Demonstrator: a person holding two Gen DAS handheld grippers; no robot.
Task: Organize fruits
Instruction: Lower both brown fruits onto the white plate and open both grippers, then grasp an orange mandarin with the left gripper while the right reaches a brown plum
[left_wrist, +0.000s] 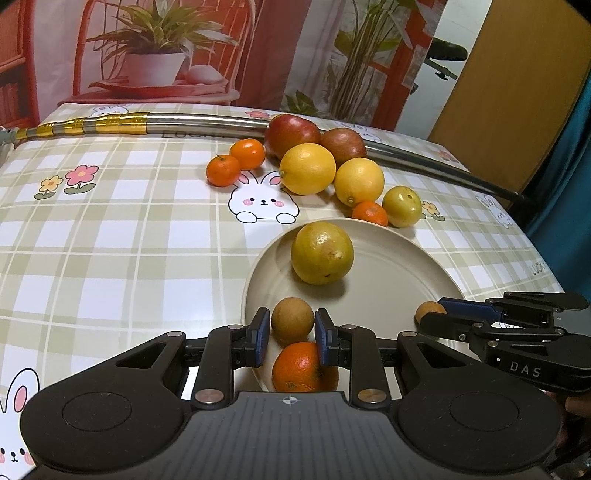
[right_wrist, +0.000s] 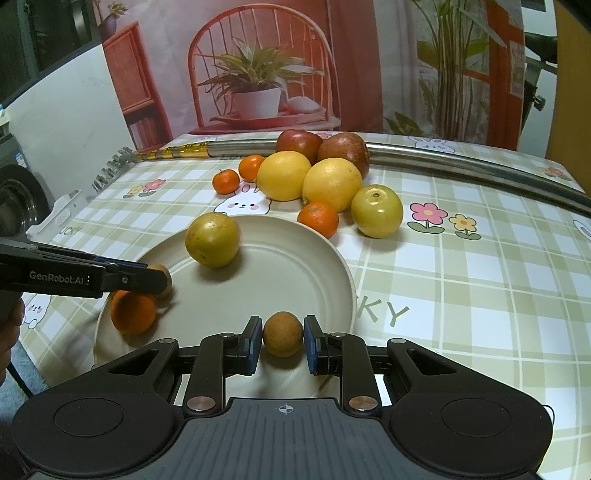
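Note:
A cream plate (left_wrist: 388, 266) (right_wrist: 295, 258) holds a yellow-green fruit (left_wrist: 322, 253) (right_wrist: 212, 239) and a tangerine (left_wrist: 295, 367) (right_wrist: 133, 312). My left gripper (left_wrist: 291, 332) (right_wrist: 162, 280) is shut on a small brown round fruit (left_wrist: 292, 320) just over the plate's near edge, above the tangerine. My right gripper (right_wrist: 283, 339) (left_wrist: 436, 314) is shut on a second small brown fruit (right_wrist: 283, 333) (left_wrist: 428, 311) over the plate's rim. Beyond the plate lie two lemons (left_wrist: 308, 168) (right_wrist: 284, 181), two red apples (left_wrist: 291, 133), tangerines (left_wrist: 370, 213) and another yellow-green fruit (left_wrist: 402, 206) (right_wrist: 376, 211).
A long metal pole with gold bands (left_wrist: 110, 123) (right_wrist: 461, 158) lies across the far side of the checked tablecloth (left_wrist: 110, 229). A printed backdrop stands behind the table. The table edge drops off at the right in the left wrist view.

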